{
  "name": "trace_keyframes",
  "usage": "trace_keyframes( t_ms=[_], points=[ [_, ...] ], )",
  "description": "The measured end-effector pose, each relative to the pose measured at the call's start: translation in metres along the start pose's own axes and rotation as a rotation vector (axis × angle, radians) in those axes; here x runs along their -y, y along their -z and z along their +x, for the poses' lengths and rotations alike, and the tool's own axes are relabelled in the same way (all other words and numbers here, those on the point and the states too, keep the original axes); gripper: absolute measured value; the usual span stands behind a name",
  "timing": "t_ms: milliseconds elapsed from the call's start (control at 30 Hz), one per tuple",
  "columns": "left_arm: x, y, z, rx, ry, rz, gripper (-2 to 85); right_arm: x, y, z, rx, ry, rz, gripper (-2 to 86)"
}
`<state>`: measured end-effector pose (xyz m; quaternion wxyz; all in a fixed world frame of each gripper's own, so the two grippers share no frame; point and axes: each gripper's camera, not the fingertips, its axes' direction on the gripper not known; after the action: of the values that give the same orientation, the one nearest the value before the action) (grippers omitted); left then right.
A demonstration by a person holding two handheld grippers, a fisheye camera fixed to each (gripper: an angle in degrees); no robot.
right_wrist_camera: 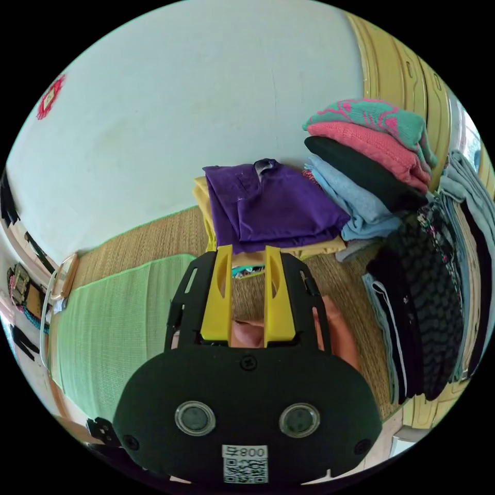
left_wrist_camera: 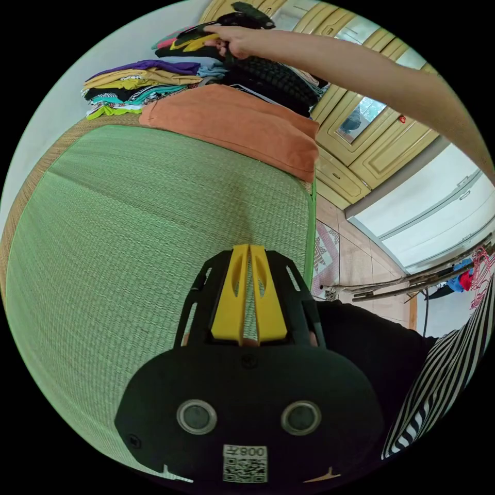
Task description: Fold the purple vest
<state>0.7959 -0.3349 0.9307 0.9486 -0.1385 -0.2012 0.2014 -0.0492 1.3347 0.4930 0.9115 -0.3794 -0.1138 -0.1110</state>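
The main risk, as I judge it, lies in the stacks: the purple vest (right_wrist_camera: 273,209) sits folded on top of a pile of clothes (right_wrist_camera: 289,247), just beside a taller pile of sweaters (right_wrist_camera: 371,154) to its right in the right gripper view; a careless pull could drag the yellow garment beneath it along, or knock the sweaters over; a pinch of one layer alone would let it unfold and trail.

The green mat (left_wrist_camera: 154,216) lies bare and would receive it; the folded orange cloth (left_wrist_camera: 242,124) at its far edge could catch a dragged hem.

The left gripper (left_wrist_camera: 249,252) hovers over the mat, jaws closed together on nothing; the right gripper (right_wrist_camera: 247,255) points toward the vest with jaws apart, holding nothing, and not touching it. In the left gripper view the person's hand (left_wrist_camera: 237,41) reaches toward the piles.

The vest is deep purple, smooth, creased in flat layers, a collar or neck opening at its far edge near the wall (right_wrist_camera: 180,103); it already looks neatly folded.
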Motion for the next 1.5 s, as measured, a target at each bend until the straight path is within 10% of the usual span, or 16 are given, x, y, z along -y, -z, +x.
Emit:
trace_keyframes(
  t_ms=[733, 1500],
  points=[
    [-0.150, -0.090, -0.115, 0.052, -0.031, 0.018, 0.7, 0.114, -0.194, 0.048, 0.029, -0.038, -0.080, 1.2],
    [-0.489, -0.081, -0.283, -0.378, 0.355, 0.462, 3.2, 0.219, 0.043, -0.036, 0.869, 0.197, 0.117, 0.5]
  ],
)
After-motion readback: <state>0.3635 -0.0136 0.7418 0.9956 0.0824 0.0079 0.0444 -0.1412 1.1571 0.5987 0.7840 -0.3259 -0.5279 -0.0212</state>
